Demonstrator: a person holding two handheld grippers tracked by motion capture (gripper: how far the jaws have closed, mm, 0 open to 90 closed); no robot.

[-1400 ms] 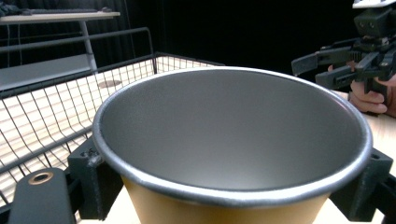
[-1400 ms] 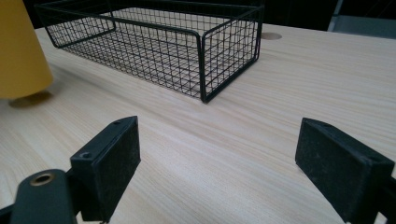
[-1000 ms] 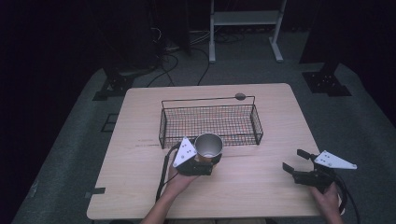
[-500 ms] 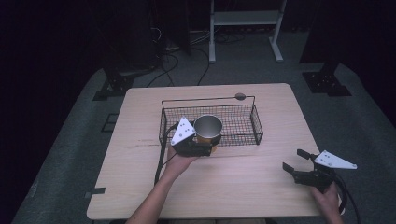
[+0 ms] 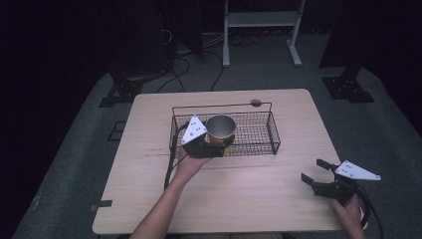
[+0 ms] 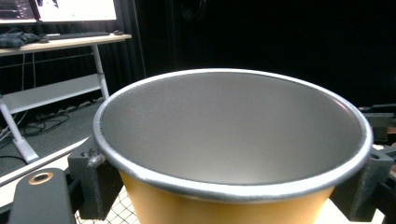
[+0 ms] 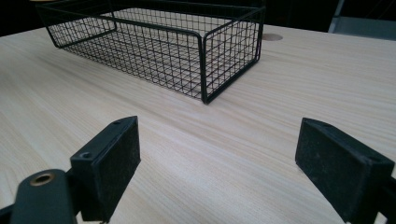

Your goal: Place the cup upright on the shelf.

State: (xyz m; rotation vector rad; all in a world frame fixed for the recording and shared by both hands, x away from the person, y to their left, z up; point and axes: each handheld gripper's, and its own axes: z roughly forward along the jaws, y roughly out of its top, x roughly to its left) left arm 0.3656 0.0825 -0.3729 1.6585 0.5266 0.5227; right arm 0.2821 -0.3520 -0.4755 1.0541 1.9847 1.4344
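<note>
A cup (image 5: 220,127) with an orange outside and a silvery inside stands upright, held over the left part of the black wire basket (image 5: 259,134). My left gripper (image 5: 215,145) is shut on the cup, its jaws pressing either side of the orange wall (image 6: 224,207). Whether the cup touches the basket floor I cannot tell. My right gripper (image 5: 314,172) rests low near the table's right front corner, open, with only bare wood between its pads (image 7: 112,161). The basket (image 7: 187,51) lies ahead of it.
The light wooden table (image 5: 249,194) has a small round grommet (image 5: 256,103) behind the basket. Cables trail from both grippers toward the front edge. Dark floor with stands and a white frame surrounds the table.
My left gripper has carried the cup forward and up from the table in front of the basket to over the basket's left part. The right gripper has stayed put.
</note>
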